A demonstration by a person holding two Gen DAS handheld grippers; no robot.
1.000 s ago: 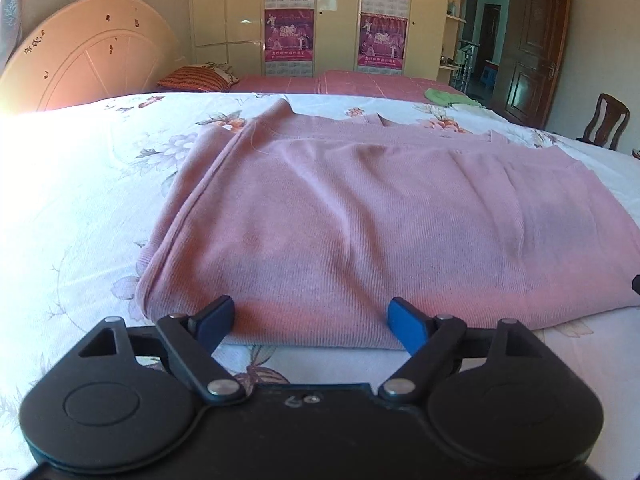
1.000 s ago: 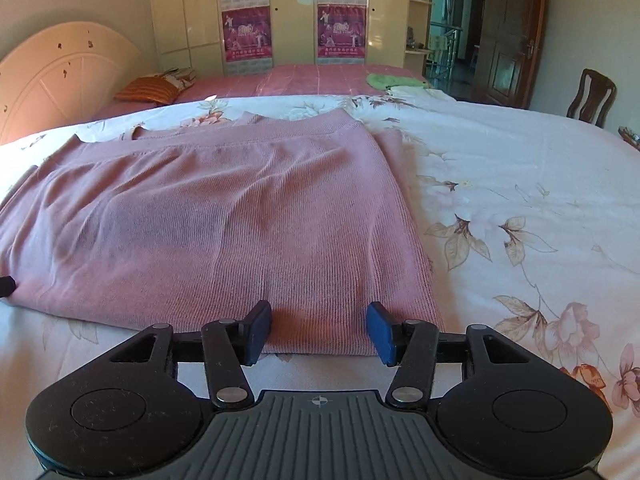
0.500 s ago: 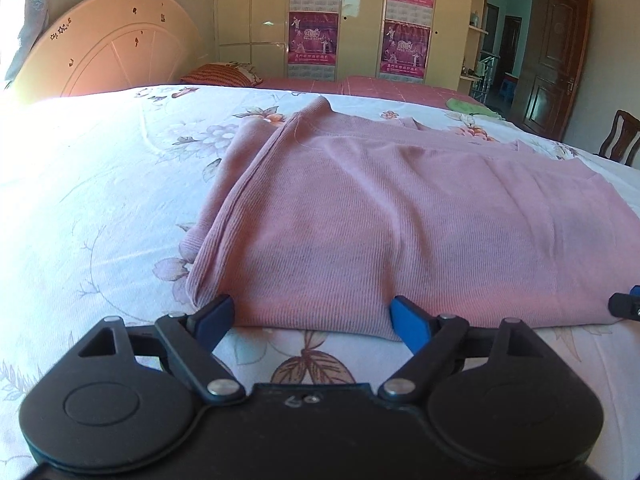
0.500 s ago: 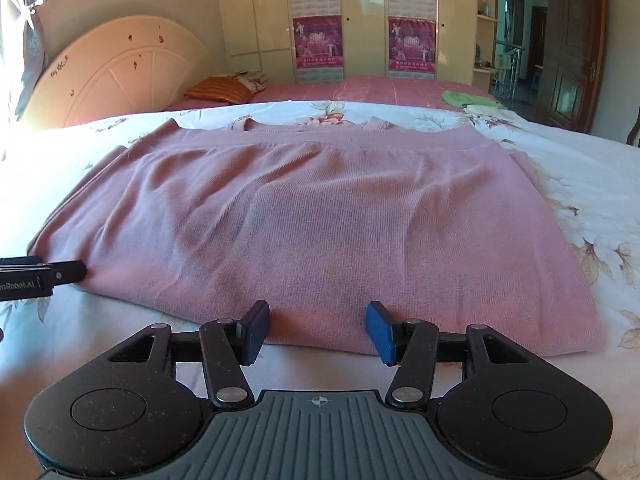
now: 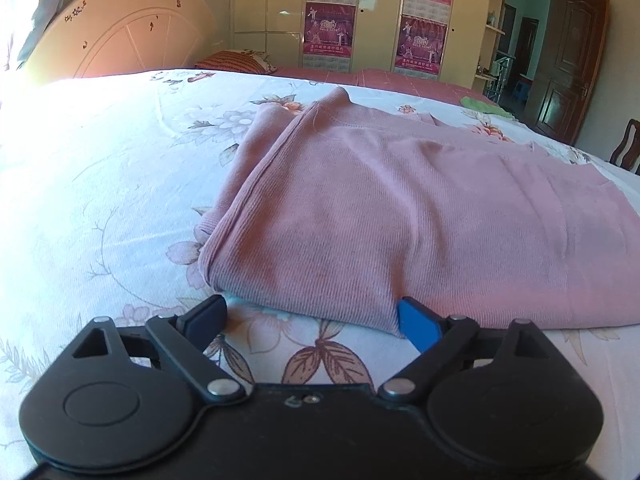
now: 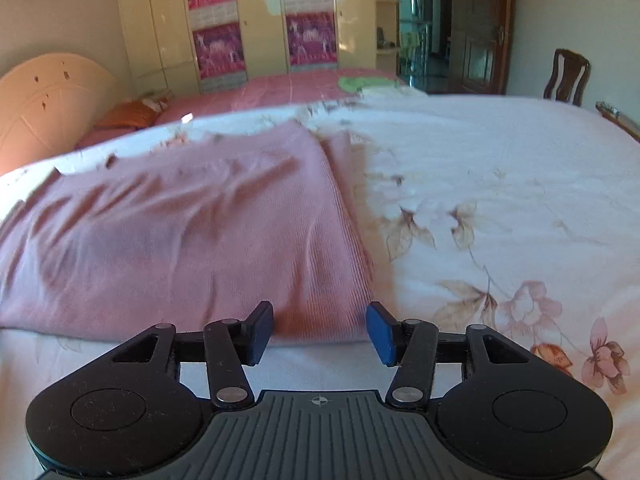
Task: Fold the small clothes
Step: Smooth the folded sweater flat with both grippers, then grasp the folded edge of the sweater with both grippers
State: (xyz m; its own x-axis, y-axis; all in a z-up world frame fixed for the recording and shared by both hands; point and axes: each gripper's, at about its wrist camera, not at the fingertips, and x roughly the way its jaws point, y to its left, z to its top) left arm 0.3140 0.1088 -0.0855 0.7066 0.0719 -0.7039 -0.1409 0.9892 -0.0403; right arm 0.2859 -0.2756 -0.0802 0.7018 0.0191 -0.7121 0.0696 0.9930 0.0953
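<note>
Your pink knit garment (image 5: 400,208) lies folded flat on the floral bedsheet (image 5: 100,168); wardrobe (image 6: 256,20) beyond. Left gripper (image 5: 312,316) and right gripper (image 6: 320,330): spread wide, holding nothing.

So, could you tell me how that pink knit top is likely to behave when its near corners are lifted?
The pink knit top will probably drape and sag between the grips, since it already lies in soft wrinkles. Its doubled left edge suggests layers could slide apart. The ribbed fabric should catch well on the open left gripper and right gripper.

sweater (image 5: 400,208) on bedsheet (image 5: 100,168) | left tongs (image 5: 310,318) at its near-left corner
</note>
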